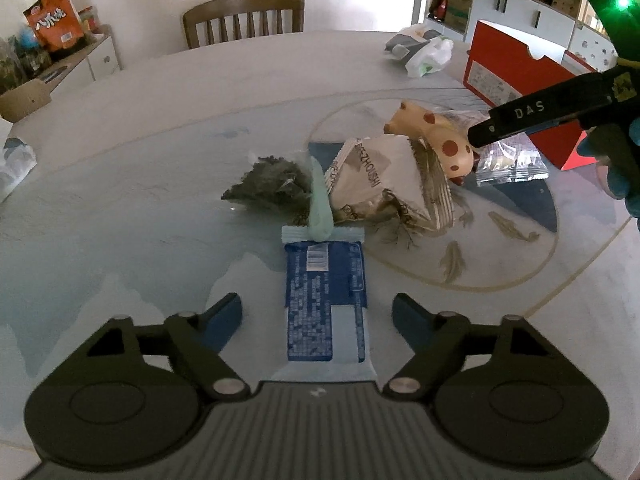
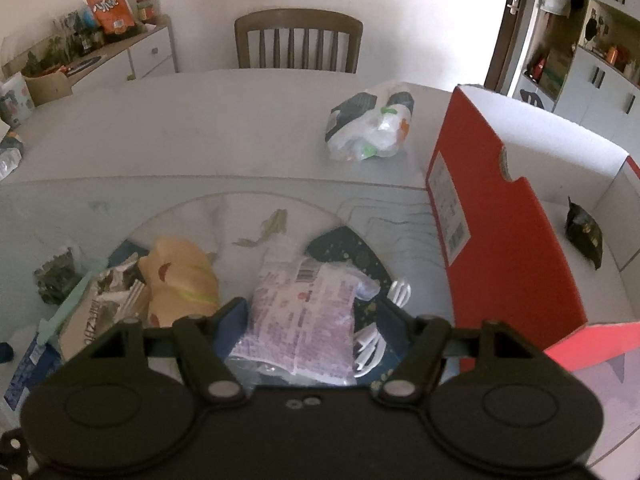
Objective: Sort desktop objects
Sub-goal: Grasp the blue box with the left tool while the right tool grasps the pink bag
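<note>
My left gripper (image 1: 318,312) is open, its fingers on either side of a blue snack packet (image 1: 326,300) lying flat on the table. Beyond it lie a mint-green strip (image 1: 319,204), a dark green leafy bag (image 1: 268,186), a beige crinkled snack bag (image 1: 384,188) and a spotted giraffe toy (image 1: 436,136). My right gripper (image 2: 316,316) is open around a purple-and-white packet (image 2: 308,316), low over the table; it shows from the side in the left wrist view (image 1: 484,132). A red box (image 2: 500,232) stands to the right, holding a dark packet (image 2: 584,236).
A white plastic bag (image 2: 372,128) lies at the table's far side. A wooden chair (image 2: 298,40) stands behind the table. A white plastic fork (image 2: 380,320) lies under the right gripper. A side cabinet (image 2: 148,52) with an orange bag stands at the left wall.
</note>
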`<action>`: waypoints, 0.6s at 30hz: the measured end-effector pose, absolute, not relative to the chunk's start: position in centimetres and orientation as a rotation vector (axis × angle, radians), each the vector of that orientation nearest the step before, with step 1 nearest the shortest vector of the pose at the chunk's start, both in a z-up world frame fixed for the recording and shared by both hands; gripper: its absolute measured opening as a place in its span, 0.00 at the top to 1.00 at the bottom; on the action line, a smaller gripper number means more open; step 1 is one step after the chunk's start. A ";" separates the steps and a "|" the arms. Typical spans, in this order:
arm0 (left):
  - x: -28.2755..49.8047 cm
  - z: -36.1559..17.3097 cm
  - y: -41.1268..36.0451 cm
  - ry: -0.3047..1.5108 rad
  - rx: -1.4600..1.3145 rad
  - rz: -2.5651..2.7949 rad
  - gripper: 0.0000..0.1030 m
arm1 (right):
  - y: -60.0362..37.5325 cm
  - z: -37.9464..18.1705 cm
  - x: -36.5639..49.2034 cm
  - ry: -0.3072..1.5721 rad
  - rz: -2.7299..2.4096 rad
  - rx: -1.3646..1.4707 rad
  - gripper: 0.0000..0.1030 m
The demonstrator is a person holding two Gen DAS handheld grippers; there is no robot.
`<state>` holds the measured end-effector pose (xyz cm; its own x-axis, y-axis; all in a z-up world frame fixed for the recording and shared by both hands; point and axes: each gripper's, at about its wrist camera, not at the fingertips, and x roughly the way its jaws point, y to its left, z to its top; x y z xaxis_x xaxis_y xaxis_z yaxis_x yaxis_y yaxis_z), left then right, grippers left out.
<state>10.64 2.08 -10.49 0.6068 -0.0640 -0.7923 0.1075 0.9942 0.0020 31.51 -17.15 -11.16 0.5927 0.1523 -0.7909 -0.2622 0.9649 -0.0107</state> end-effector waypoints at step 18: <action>10.7 -9.8 2.1 0.926 0.058 -0.115 0.66 | -16.6 -11.2 31.2 0.922 0.251 -0.153 0.48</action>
